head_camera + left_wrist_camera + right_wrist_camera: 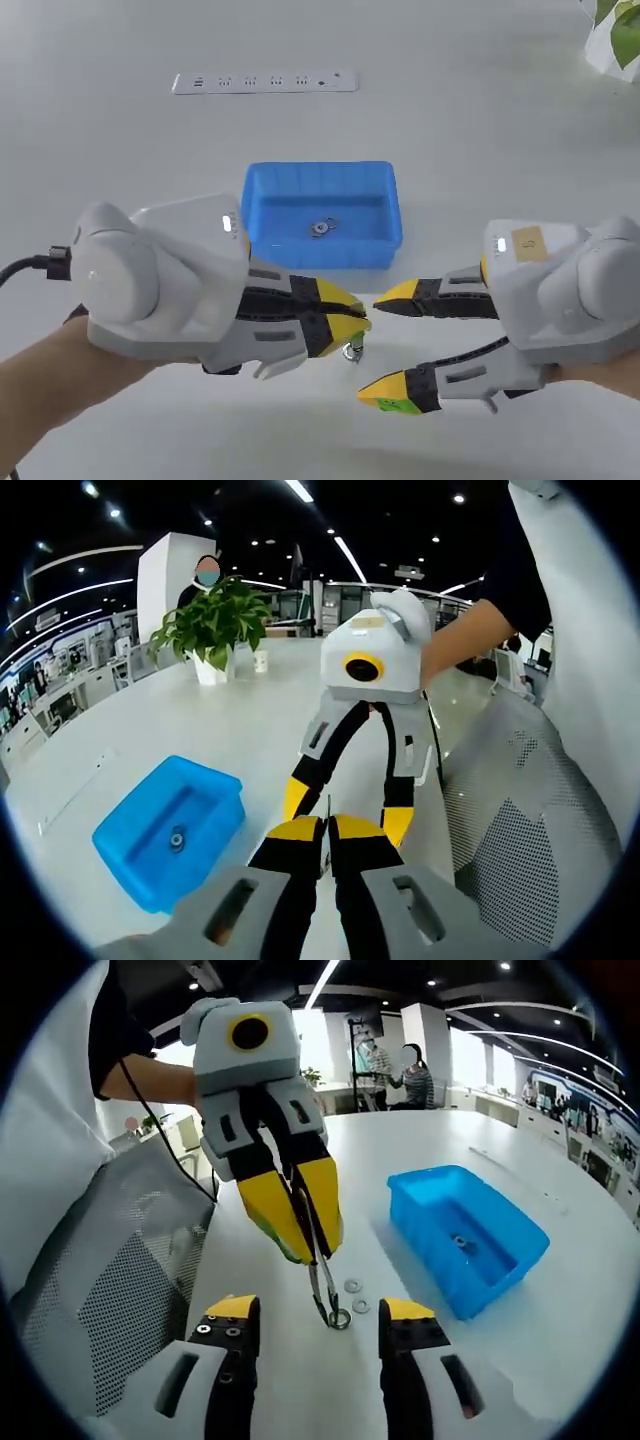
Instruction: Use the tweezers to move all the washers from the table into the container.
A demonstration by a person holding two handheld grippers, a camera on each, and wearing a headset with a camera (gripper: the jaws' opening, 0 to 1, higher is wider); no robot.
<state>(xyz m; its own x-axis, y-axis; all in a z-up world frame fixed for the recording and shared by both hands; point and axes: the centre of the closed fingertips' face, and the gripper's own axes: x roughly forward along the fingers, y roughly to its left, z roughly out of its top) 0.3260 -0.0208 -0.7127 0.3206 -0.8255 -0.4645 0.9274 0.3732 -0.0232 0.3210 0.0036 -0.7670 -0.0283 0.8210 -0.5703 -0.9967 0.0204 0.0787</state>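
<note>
My left gripper [350, 316] is shut on thin metal tweezers [320, 1275], which point down at the white table. The tweezer tips close around a washer [339, 1318] lying on the table; I cannot tell whether it is lifted. Two more washers [353, 1286] lie just beside it. My right gripper [380, 345] stands open opposite the left one, its jaws on either side of the tweezer tips, holding nothing. Just beyond both grippers sits the blue container [320, 180], with washers [322, 229] in the middle of its floor. In the left gripper view the container [150, 810] lies to the left.
A white power strip [265, 82] lies at the far side of the table. A potted plant [615, 35] stands at the far right corner. A grey mesh chair [520, 830] is at the table's near edge, by the person's body.
</note>
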